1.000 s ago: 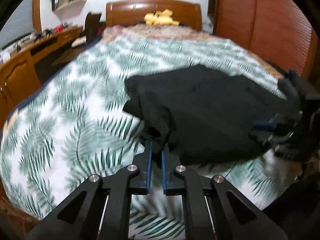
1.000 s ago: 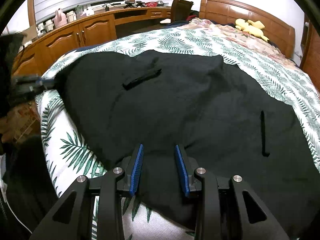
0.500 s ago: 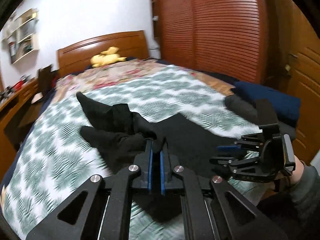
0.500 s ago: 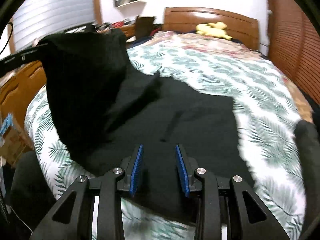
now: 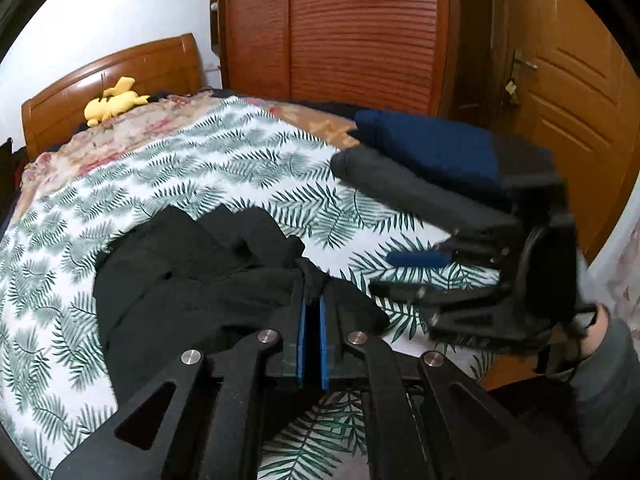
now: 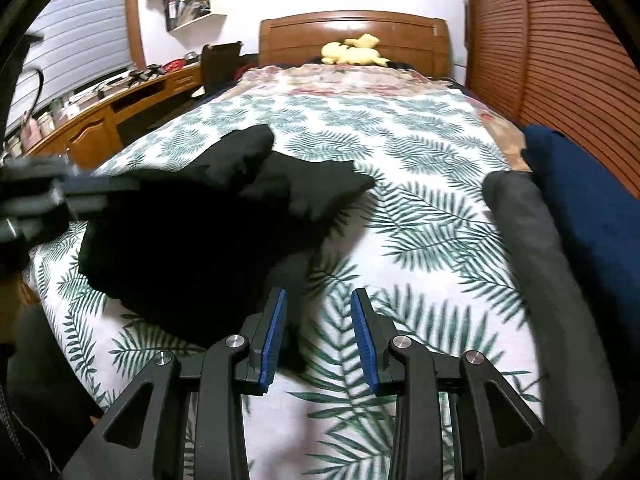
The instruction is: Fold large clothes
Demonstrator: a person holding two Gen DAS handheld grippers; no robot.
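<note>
Left gripper [image 5: 311, 280] clamped narrow on a bunched edge of the black garment [image 5: 192, 280], cloth pinched between the blue pads. Right gripper [image 6: 318, 320] spread wide, nothing held, poised over bare bedspread [image 6: 420, 240] with the garment's near hem just at its 10 o'clock.

Garment heaped and rumpled on the near part of the bed, from 9 to 12 o'clock of the right gripper. Judged soft, limp and light; likely to sag and crease wherever unsupported, not fragile, little risk of slipping from ribbed pads. Best taken at a corner or hem, one grip per side, then drawn taut.

Near bed edge close below both grippers; cloth could slide off there. Folded grey garment [image 6: 540, 240] and navy one [image 6: 592, 208] stacked at 2 o'clock, limiting spread to that side. Open bedspread at 12 o'clock, up to the yellow plush toy [image 6: 354, 54] and headboard [image 6: 352, 32].
</note>
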